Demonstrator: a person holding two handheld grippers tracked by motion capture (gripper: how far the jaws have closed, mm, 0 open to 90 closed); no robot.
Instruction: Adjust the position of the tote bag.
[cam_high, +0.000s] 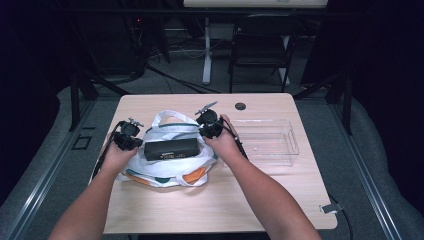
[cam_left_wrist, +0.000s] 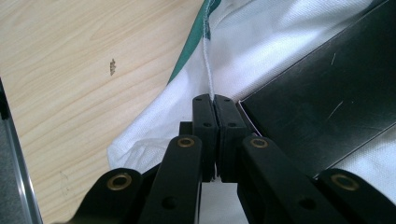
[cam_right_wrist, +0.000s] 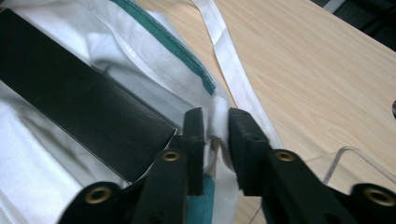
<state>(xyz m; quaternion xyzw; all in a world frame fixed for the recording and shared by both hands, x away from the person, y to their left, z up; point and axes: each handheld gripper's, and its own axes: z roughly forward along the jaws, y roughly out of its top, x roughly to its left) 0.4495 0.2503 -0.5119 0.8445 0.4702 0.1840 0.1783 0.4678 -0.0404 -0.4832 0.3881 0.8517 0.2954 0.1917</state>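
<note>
The left gripper (cam_left_wrist: 215, 105) is pressed together, pinching the white bag's (cam_high: 170, 131) edge at the bag's nine o'clock side. The right gripper (cam_right_wrist: 215, 122) pinches a fold of the same bag at its two o'clock side. A black box (cam_high: 171, 148) lies on the bag between them, with a clear tray (cam_high: 292, 145) at the bag's three o'clock on the table (cam_high: 165, 102).
</note>
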